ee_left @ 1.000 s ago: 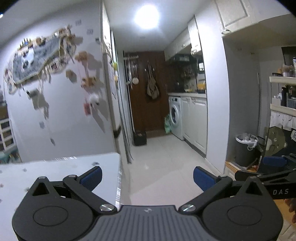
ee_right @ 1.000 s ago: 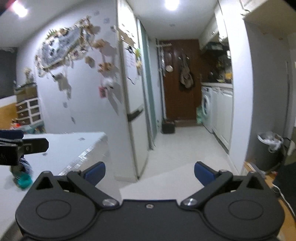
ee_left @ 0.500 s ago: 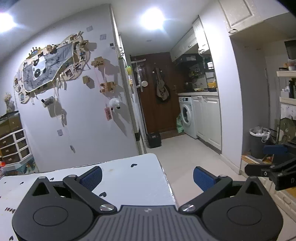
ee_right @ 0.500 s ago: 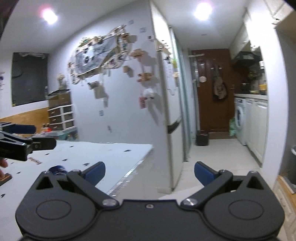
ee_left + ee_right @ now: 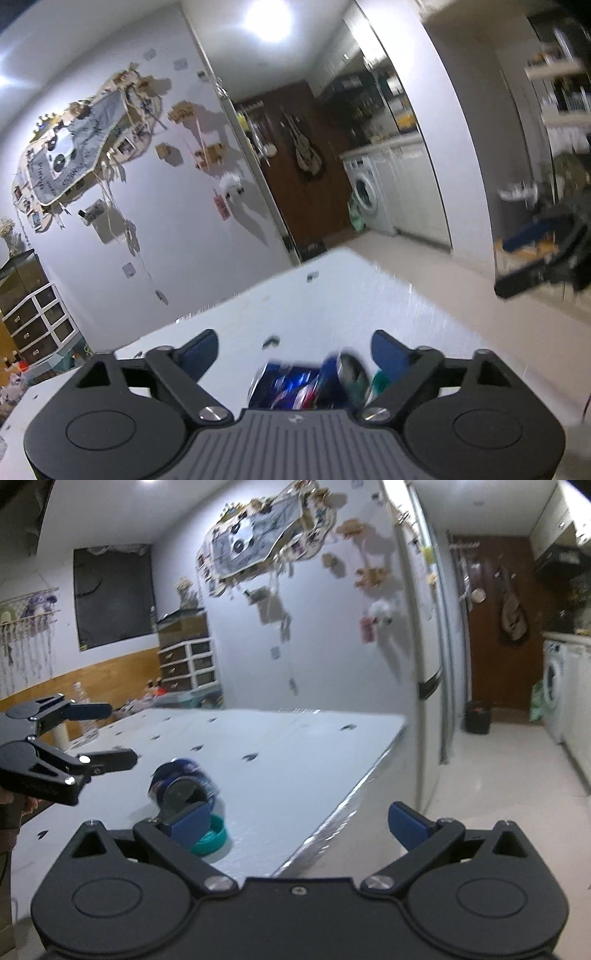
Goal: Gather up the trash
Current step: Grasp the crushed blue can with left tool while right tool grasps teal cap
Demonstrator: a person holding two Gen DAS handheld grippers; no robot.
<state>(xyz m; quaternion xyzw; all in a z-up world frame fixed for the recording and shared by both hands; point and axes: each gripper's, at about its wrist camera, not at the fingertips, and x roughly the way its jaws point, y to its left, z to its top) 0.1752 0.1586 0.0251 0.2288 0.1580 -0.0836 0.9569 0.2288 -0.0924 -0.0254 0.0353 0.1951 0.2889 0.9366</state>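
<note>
Left gripper (image 5: 293, 354) has its jaws closing, spread wide with the blue can (image 5: 306, 384) between them and no pad pressing on it. Lying on its side on the white table (image 5: 295, 760), the can points its long axis away toward the table's far side, and its round silver end (image 5: 183, 794) faces the right wrist camera. A teal lid (image 5: 210, 836) lies flat just beside the can, on the side nearer the table's right edge. Right gripper (image 5: 293, 821) is spread wide with nothing between its blue pads (image 5: 406, 825), hovering near the table's right edge, its left finger over the can's end in that view
</note>
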